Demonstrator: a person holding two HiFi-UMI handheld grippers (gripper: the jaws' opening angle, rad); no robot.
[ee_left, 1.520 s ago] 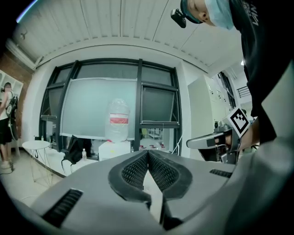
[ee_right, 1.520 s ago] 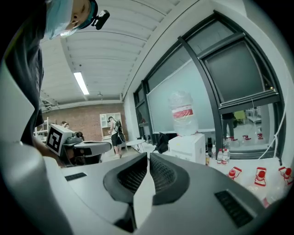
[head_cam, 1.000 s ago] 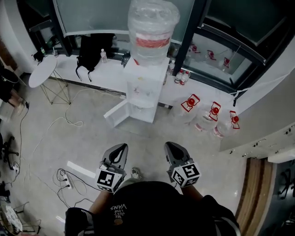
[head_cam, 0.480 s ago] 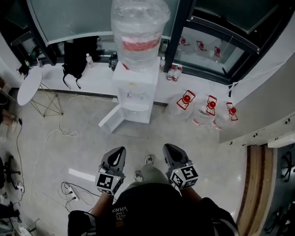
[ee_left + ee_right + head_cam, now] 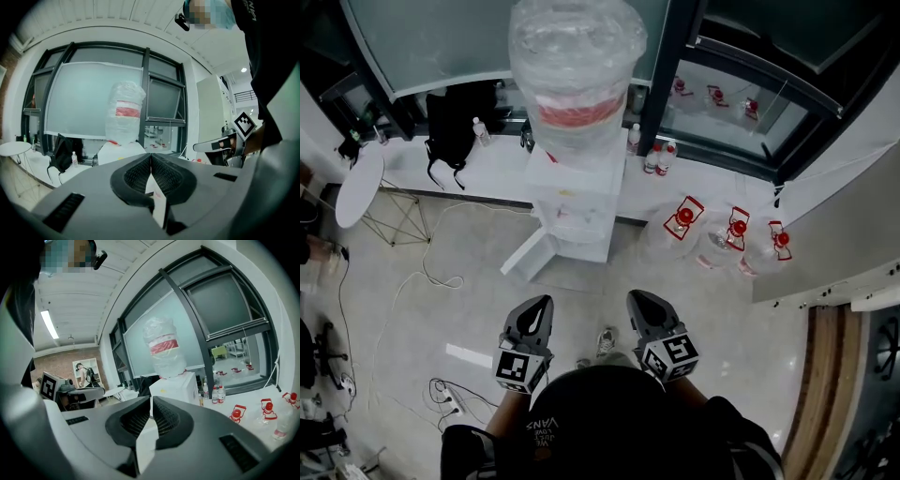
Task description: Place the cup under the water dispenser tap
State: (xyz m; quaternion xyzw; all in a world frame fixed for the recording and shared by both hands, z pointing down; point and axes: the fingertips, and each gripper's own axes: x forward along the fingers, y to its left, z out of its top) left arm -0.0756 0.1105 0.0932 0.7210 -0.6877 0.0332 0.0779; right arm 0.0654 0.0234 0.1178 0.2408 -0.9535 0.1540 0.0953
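Facing the water dispenser (image 5: pixel 572 202), the left gripper (image 5: pixel 542 307) and right gripper (image 5: pixel 636 300) hang side by side, jaws pressed together.

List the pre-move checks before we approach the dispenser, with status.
1. Cup located: not ok, none shows in any view.
2. Left gripper: shut, no cup held; not ok.
3. Right gripper: shut, no cup held; not ok.
4. Water dispenser in view ahead: ok.
5. Tap recess free: cannot tell, too small.
6. Floor path: ok, though the dispenser's lower door stands open.
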